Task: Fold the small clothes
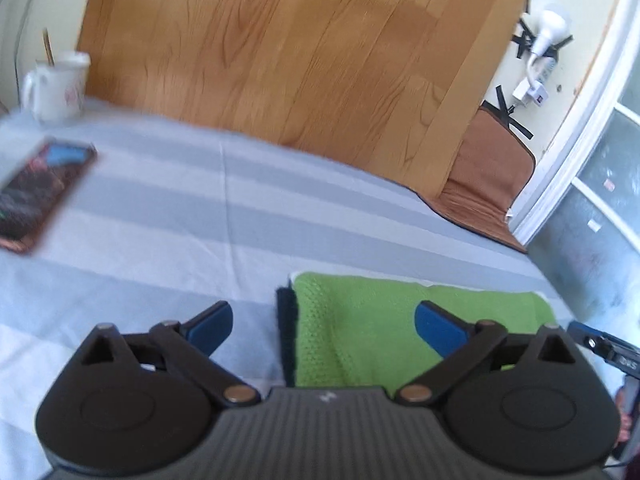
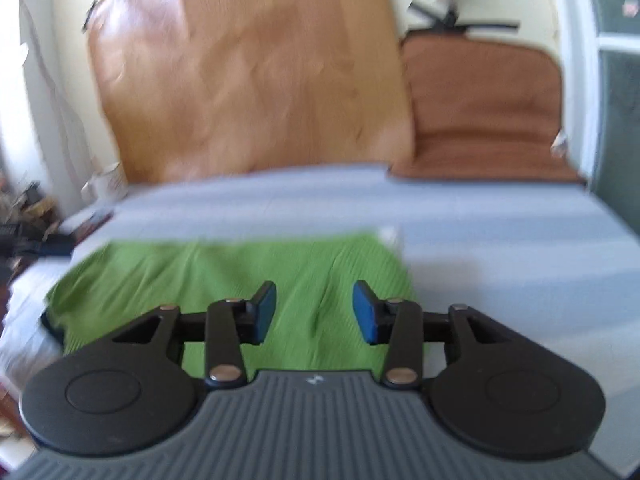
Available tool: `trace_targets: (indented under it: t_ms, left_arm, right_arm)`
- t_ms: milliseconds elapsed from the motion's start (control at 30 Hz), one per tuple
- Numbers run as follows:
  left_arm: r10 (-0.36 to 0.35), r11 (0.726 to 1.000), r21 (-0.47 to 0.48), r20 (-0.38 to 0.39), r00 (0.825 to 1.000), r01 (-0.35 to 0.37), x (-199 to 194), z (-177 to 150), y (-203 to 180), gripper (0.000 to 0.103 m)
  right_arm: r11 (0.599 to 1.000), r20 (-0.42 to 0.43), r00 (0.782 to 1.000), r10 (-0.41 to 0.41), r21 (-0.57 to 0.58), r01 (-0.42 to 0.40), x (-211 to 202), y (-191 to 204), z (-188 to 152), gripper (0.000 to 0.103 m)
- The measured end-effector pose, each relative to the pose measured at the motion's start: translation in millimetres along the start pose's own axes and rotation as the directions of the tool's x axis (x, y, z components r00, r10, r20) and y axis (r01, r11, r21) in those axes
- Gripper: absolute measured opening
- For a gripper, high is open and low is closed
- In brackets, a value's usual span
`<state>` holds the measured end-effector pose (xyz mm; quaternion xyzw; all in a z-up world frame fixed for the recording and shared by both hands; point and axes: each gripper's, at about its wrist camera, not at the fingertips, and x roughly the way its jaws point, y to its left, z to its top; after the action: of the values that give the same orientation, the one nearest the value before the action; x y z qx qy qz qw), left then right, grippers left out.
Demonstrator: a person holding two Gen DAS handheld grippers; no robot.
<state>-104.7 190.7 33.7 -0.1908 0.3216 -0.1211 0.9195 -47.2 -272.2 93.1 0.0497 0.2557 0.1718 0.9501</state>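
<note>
Green knit garment [image 1: 372, 332] lay flat on the striped bedsheet [image 1: 168, 216] at 6 o'clock, probably soft and light, best pinched at a corner; left gripper [image 1: 324, 324] gaped wide and empty, right gripper [image 2: 314, 312] half open, holding nothing.

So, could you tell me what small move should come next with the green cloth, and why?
Probably lower the left tool onto the green cloth's left edge and close: both tools stand open, gripping nothing, and the cloth lies flat on the striped sheet.
</note>
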Motion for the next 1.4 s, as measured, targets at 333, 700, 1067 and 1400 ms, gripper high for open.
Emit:
trace_targets:
  t_ms: [333, 700, 1067, 1400]
  left_arm:
    - [0.077, 0.997, 0.011, -0.037, 0.996, -0.076, 41.3, -7.5, 5.7, 0.048]
    - [-0.063, 0.992, -0.098, 0.155, 0.986, 0.079, -35.6, 5.8, -4.3, 0.060]
    - [-0.209, 0.971, 0.087, -0.162, 0.964, 0.225, 81.9, -16.9, -123.0, 0.017]
    - [-0.196, 0.979, 0.013, -0.228, 0.954, 0.204, 101.2, -16.9, -107.1, 0.012]
  right_arm:
    - [0.987, -0.140, 0.988, -0.068, 0.132, 0.086, 32.4, -28.6, -18.4, 0.050]
    - [0.795, 0.026, 0.991, 0.128, 0.595, -0.118, -27.9, -90.0, -55.8, 0.077]
    - [0.817, -0.020, 0.979, 0.203, 0.555, -0.158, -12.7, -70.1, -61.2, 0.078]
    - [0.781, 0.039, 0.949, 0.313, 0.558, -0.281, -7.8, -49.3, -35.2, 0.028]
